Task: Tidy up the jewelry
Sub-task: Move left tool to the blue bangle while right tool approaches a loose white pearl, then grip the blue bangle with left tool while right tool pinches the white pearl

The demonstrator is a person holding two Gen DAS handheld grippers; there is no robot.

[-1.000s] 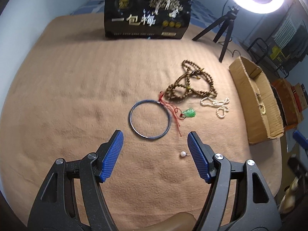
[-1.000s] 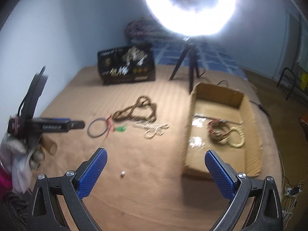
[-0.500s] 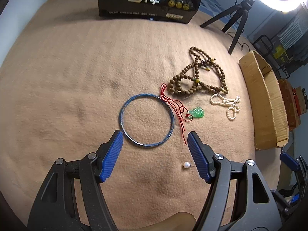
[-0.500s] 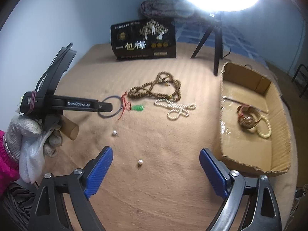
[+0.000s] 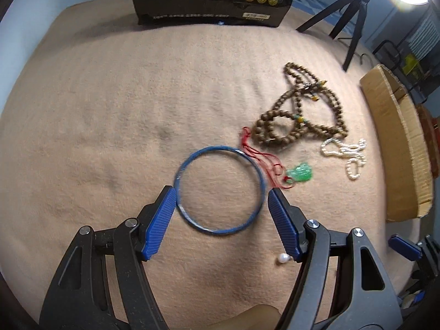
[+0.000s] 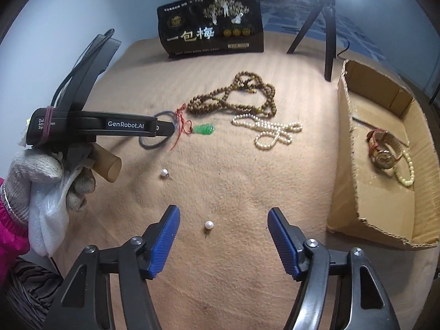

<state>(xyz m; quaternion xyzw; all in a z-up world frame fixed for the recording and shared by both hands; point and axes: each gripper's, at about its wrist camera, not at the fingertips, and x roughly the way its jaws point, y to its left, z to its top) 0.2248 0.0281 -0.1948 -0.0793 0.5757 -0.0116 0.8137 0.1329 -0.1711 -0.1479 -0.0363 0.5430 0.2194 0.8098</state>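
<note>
A blue bangle (image 5: 178,170) lies flat on the tan blanket. My left gripper (image 5: 221,194) is open, its blue pads on either side of the bangle's near half. A green jade pendant (image 5: 299,172) on red cord, a brown bead necklace (image 5: 291,126) and a white pearl string (image 5: 349,154) lie to the right. A pearl earring (image 5: 282,258) sits by the left gripper's right finger. My right gripper (image 6: 223,218) is open, a second pearl earring (image 6: 209,224) lying just behind its tips. The left gripper (image 6: 165,129) shows over the bangle (image 6: 145,145).
A cardboard box (image 6: 343,148) at the right holds a watch (image 6: 381,154) and a pale bead bracelet (image 6: 404,176). A black printed bag (image 6: 211,24) stands at the back. A ring-light tripod (image 6: 327,22) stands at the back right.
My left gripper has moved forward and down until its pads flank the blue bangle. My right gripper has moved forward towards the loose pearl earring, jaws somewhat narrower.
</note>
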